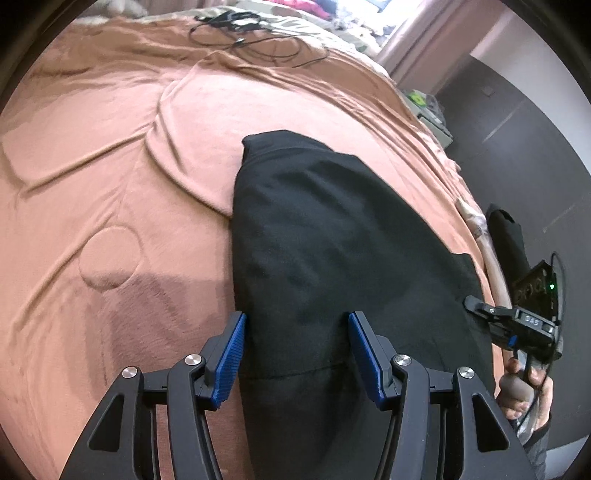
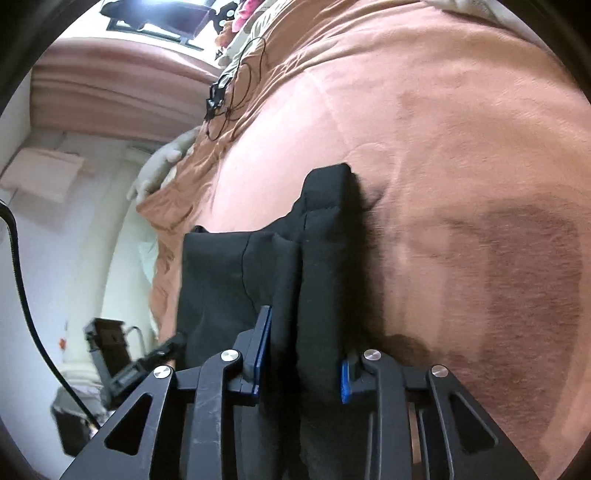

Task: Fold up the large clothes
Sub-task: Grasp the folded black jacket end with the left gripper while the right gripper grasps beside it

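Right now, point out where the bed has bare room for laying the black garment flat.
Free: the orange blanket left of the black garment, from the left gripper up toward the cables. Crowded: the head end with cables and heaped clothes, and the right edge, where the right gripper holds the garment.

Rumpled terracotta bedspread (image 1: 110, 155), pink curtains (image 2: 110, 88), bright window (image 2: 166, 11), dark floor (image 1: 517, 147).

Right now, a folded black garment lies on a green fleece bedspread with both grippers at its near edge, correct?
Not quite: the fleece bedspread is salmon-brown, not green, as both wrist views show. The folded black garment does lie on it, with the left gripper and right gripper at its near edge.
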`<state>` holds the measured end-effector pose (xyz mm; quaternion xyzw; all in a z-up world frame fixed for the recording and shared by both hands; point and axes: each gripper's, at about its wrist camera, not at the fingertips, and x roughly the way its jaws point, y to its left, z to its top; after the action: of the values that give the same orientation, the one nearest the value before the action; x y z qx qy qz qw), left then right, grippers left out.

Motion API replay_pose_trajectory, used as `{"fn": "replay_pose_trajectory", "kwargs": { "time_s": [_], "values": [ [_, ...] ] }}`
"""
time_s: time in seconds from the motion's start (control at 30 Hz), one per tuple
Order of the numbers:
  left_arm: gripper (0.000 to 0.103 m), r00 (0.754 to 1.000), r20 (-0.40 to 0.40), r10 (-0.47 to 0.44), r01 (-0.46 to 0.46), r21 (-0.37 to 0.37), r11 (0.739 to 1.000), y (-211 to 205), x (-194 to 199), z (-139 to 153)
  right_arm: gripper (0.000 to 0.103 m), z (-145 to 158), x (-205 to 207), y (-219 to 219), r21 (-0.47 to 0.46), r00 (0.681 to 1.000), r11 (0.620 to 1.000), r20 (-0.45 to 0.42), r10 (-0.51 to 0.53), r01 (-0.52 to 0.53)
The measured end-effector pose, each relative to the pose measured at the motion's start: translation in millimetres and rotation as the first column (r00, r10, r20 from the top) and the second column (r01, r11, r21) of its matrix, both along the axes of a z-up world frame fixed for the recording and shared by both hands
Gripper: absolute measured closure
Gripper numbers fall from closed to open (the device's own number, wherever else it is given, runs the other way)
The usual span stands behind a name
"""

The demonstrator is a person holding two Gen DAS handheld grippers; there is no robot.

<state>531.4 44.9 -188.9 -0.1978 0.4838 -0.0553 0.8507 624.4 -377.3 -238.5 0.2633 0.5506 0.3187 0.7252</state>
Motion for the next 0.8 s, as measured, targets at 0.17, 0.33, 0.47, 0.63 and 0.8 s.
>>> {"fn": "replay_pose_trajectory", "kwargs": {
  "time_s": [0.17, 0.33, 0.47, 0.63, 0.8],
  "values": [
    [0.046, 1.0, -0.017, -0.001, 0.001, -0.001, 1.0, 5.6, 6.3, -6.3, 0.045, -4.6, 2.6, -4.8, 0.031, 0.999, 0.999, -0.039, 0.019, -0.018],
    [0.046, 0.999, -0.03, 0.021, -0.022, -0.05, 0.998, 18.0, 19.0, -10.6, 0.024, -1.3, 6.6, 13.1, 0.031, 0.997, 0.998, -0.034, 0.065, -0.063],
    [0.042, 0.998, -0.047, 0.032, -0.035, -0.071, 0.997, 20.3, 32.9, -16.3, 0.026, 1.0, 12.3, 26.2, -0.007, 0.997, 0.997, -0.015, 0.073, -0.073],
    [0.042, 0.996, -0.073, 0.043, -0.048, -0.08, 0.996, 20.2, 47.1, -22.1, 0.055, -5.1, 16.9, 28.0, -0.026, 0.998, 0.998, -0.022, 0.055, -0.055],
    [0.053, 0.997, -0.06, 0.047, -0.051, -0.074, 0.996, 19.1, 42.4, -15.7, 0.076, 0.8, 9.2, 23.3, 0.0, 0.999, 0.999, -0.004, 0.052, -0.052]
  ]
}}
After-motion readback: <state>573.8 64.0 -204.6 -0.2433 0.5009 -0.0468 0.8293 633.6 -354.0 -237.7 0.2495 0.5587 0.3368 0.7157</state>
